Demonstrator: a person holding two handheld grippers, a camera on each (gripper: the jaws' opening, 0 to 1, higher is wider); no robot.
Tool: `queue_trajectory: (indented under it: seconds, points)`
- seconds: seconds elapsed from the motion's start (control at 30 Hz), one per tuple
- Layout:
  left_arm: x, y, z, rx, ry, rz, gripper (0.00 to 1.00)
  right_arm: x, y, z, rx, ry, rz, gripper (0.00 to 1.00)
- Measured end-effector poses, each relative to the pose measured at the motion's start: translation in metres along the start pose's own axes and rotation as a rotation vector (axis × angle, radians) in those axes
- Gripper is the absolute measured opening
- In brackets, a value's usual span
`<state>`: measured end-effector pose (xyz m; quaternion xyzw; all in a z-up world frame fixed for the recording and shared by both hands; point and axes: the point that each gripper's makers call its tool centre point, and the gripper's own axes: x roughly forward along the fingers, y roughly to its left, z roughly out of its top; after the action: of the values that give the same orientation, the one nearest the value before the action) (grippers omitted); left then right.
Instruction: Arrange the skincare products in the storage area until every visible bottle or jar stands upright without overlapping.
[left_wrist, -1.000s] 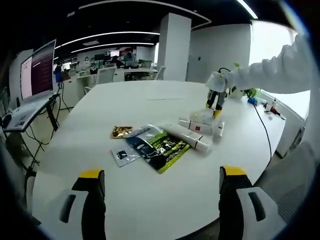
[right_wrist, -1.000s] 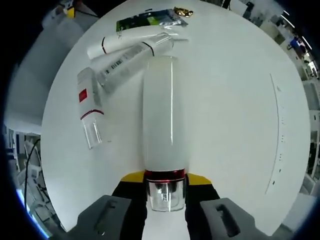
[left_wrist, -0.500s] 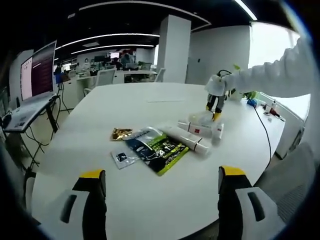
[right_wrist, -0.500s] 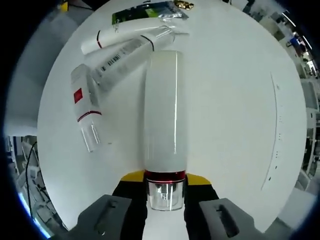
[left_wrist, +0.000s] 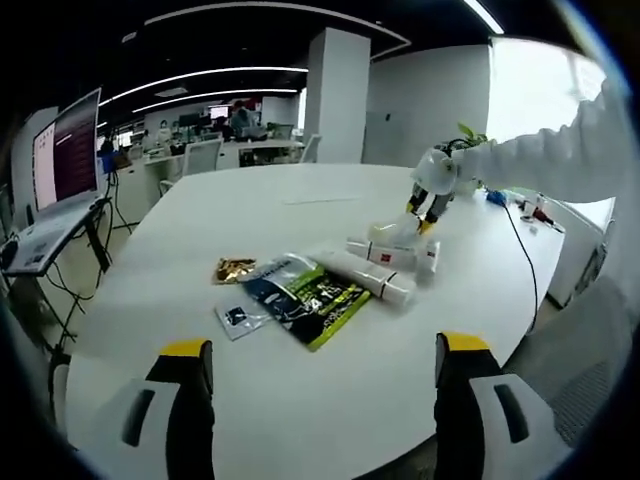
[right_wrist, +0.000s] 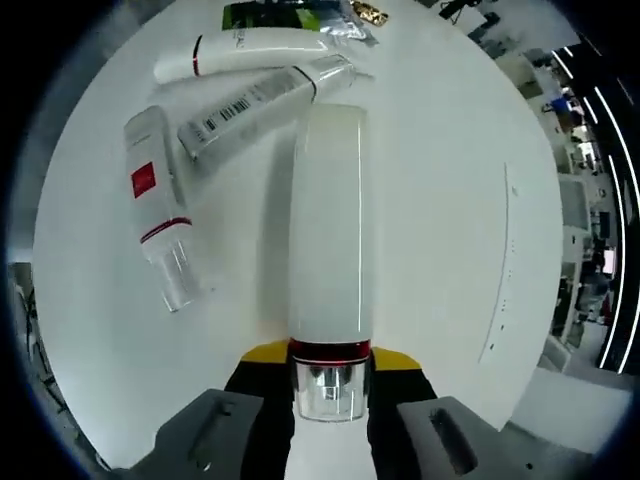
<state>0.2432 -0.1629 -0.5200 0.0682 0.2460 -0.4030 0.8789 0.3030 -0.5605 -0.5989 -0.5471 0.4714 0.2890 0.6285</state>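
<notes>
A frosted white bottle (right_wrist: 330, 230) with a red ring and a clear cap is held by that cap in my right gripper (right_wrist: 330, 356), shut on it; its far end points at the white table (right_wrist: 440, 200). In the left gripper view the same gripper (left_wrist: 428, 208) holds the bottle (left_wrist: 386, 233) slanted over the lying tubes. Three tubes lie flat: one with a red square label (right_wrist: 155, 205), one with a barcode (right_wrist: 255, 95), one with a red band (right_wrist: 250, 50). My left gripper (left_wrist: 322, 347) hovers open over the table's near edge.
A green and black pack (left_wrist: 315, 295), a gold wrapper (left_wrist: 235, 268) and a small sachet (left_wrist: 235, 318) lie left of the tubes. A laptop (left_wrist: 50, 180) stands on a stand off the table's left. A cable (left_wrist: 520, 250) runs along the right side. A white sleeve (left_wrist: 540, 150) reaches in.
The right gripper view has swung: the lying tubes now sit lower and further left, and more bare table shows past the held bottle. The left gripper has barely moved.
</notes>
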Motion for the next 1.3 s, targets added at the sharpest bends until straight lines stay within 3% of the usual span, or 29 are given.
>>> queue_trajectory:
  seconds: [0.07,0.4,0.63,0.67,0.77,0.93,1.0,1.3]
  points:
    - [0.000,-0.001,0.000,0.005,0.000,-0.005,0.86,-0.003,-0.003,0.000,-0.018,-0.004,-0.071,0.18]
    - [0.004,-0.016,-0.002,0.078,0.027,-0.061,0.85,-0.016,0.008,0.000,-0.003,-0.010,-0.280,0.18]
    - [0.005,-0.034,0.009,0.119,0.038,-0.141,0.85,-0.034,0.021,0.007,0.008,-0.038,-0.334,0.17]
    - [0.004,-0.038,0.012,0.147,0.043,-0.175,0.85,-0.035,0.022,0.007,0.012,-0.038,-0.338,0.17]
    - [0.007,-0.040,0.025,0.228,0.038,-0.198,0.85,-0.036,0.023,0.008,0.004,-0.043,-0.355,0.17]
    - [0.026,-0.041,0.044,0.355,0.038,-0.211,0.83,-0.044,0.022,0.011,-0.026,-0.044,-0.387,0.17]
    - [0.037,-0.044,0.051,0.362,0.014,-0.226,0.83,-0.047,0.024,0.012,-0.022,-0.043,-0.392,0.17]
    - [0.083,-0.053,0.051,0.501,0.035,-0.273,0.79,-0.057,0.028,0.017,-0.043,-0.046,-0.420,0.17]
